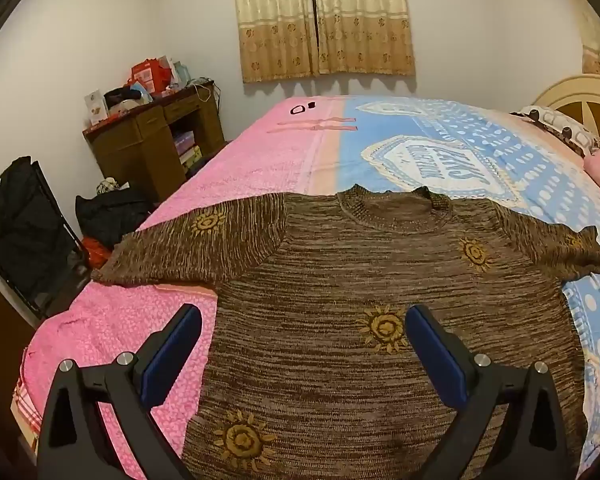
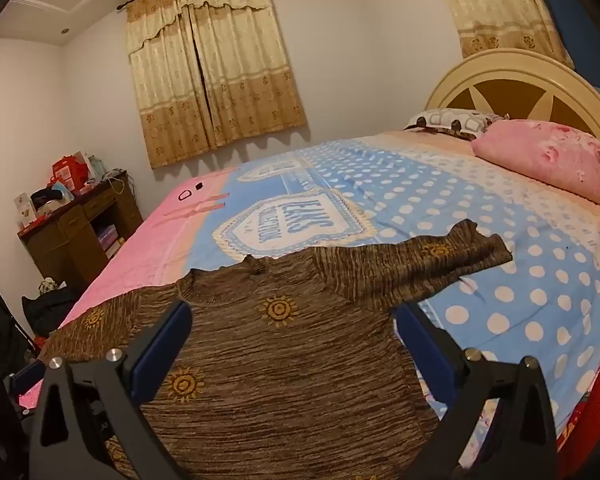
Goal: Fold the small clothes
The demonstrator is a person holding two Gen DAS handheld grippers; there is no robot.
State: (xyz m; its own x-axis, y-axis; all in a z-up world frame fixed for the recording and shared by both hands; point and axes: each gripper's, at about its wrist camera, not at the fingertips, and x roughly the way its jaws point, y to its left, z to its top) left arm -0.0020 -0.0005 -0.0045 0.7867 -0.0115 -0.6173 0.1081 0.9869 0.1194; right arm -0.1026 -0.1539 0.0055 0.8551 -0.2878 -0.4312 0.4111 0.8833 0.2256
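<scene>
A brown knit sweater point(image 1: 340, 280) with yellow sun motifs lies flat on the bed, front up, neck away from me and both sleeves spread out sideways. It also shows in the right wrist view point(image 2: 284, 360). My left gripper point(image 1: 304, 316) is open and empty, above the sweater's lower left part, its left finger over the pink cover. My right gripper point(image 2: 292, 314) is open and empty, above the sweater's right side, its right finger near the right armpit. The right sleeve point(image 2: 440, 260) lies slightly rumpled on the blue cover.
The bed has a pink and blue polka-dot cover point(image 2: 480, 240), a pink pillow point(image 2: 548, 156) and a cream headboard point(image 2: 512, 76) at the right. A cluttered brown desk point(image 1: 156, 140), black bags point(image 1: 112, 212) and a black folding rack point(image 1: 24, 220) stand left of the bed.
</scene>
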